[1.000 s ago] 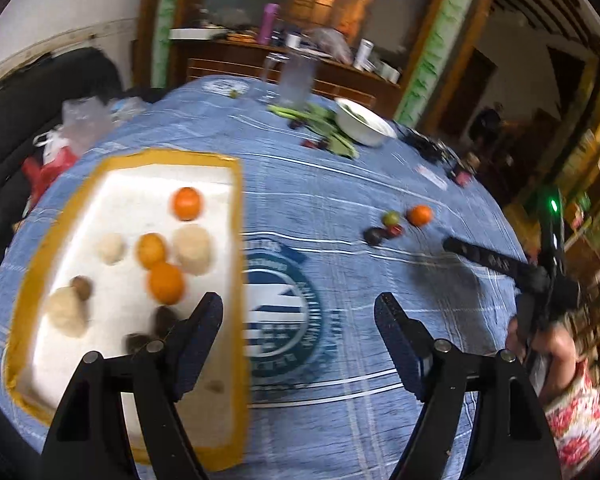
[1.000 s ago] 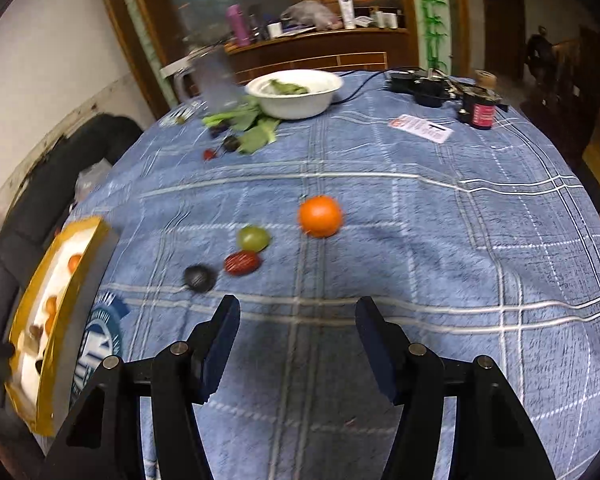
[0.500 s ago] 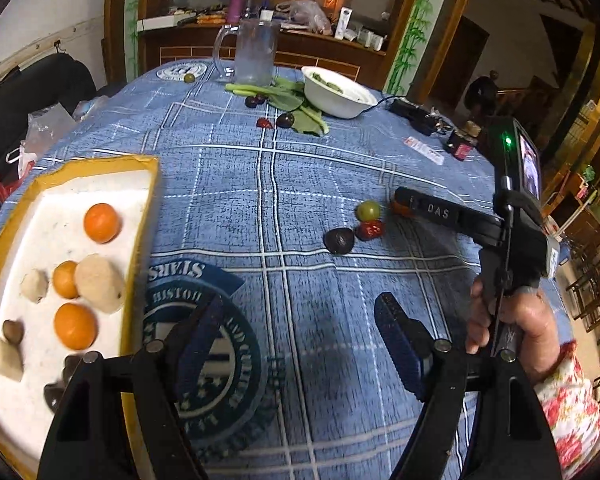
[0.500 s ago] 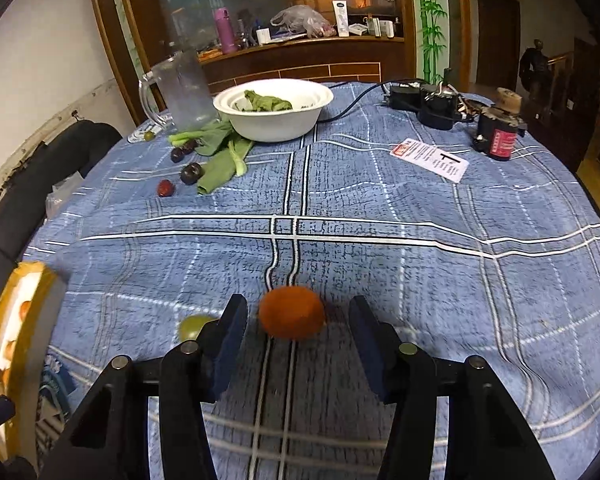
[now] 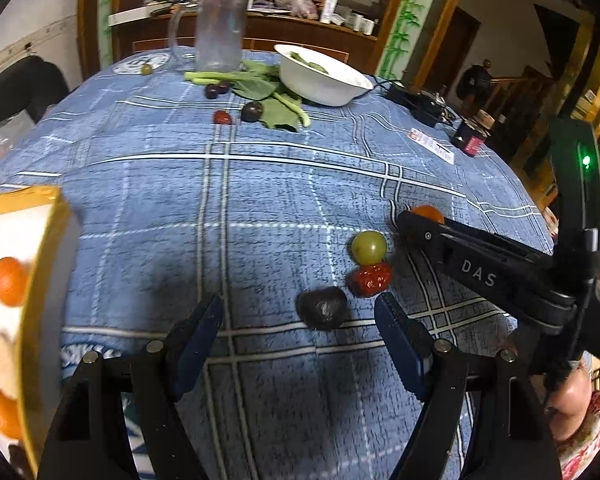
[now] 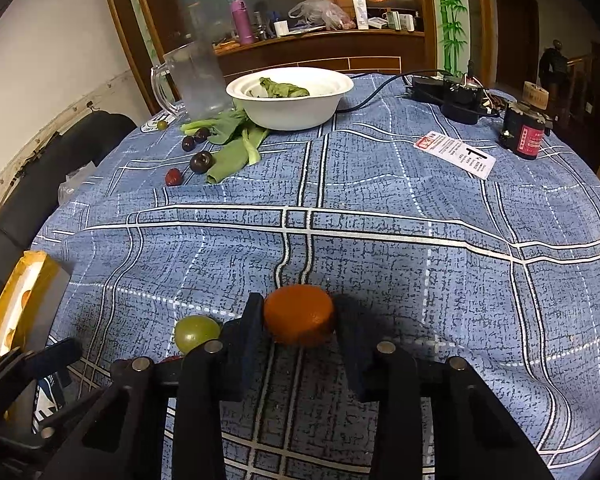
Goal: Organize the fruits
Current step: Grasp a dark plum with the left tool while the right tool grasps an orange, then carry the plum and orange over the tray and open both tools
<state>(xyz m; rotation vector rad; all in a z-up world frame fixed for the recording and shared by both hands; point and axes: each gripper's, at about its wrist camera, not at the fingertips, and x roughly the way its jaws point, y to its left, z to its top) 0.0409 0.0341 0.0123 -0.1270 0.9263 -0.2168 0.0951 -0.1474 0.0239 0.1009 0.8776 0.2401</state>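
Note:
My right gripper (image 6: 300, 320) is shut on a small orange (image 6: 299, 314) resting on the blue checked tablecloth; the orange also peeks out behind that gripper in the left wrist view (image 5: 427, 212). A green grape (image 6: 196, 333) lies just left of it. My left gripper (image 5: 300, 320) is open and empty, with a dark plum (image 5: 322, 307) just ahead between its fingers. A red date (image 5: 371, 278) and the green grape (image 5: 369, 246) lie beyond the plum. A yellow-rimmed white tray (image 5: 48, 240) at the left holds oranges and pale fruits.
A white bowl (image 6: 288, 98) with greens, leafy vegetables (image 6: 230, 152), dark plums (image 6: 202, 162), a red date (image 6: 173, 177) and a glass jug (image 6: 198, 80) sit at the far side. A paper card (image 6: 456, 154), a dark jar (image 6: 526, 136) and cabled electronics (image 6: 452, 96) are far right.
The right gripper's jaws have closed onto the orange. The left gripper has moved right and forward, away from the tray, toward the plum, date and grape.

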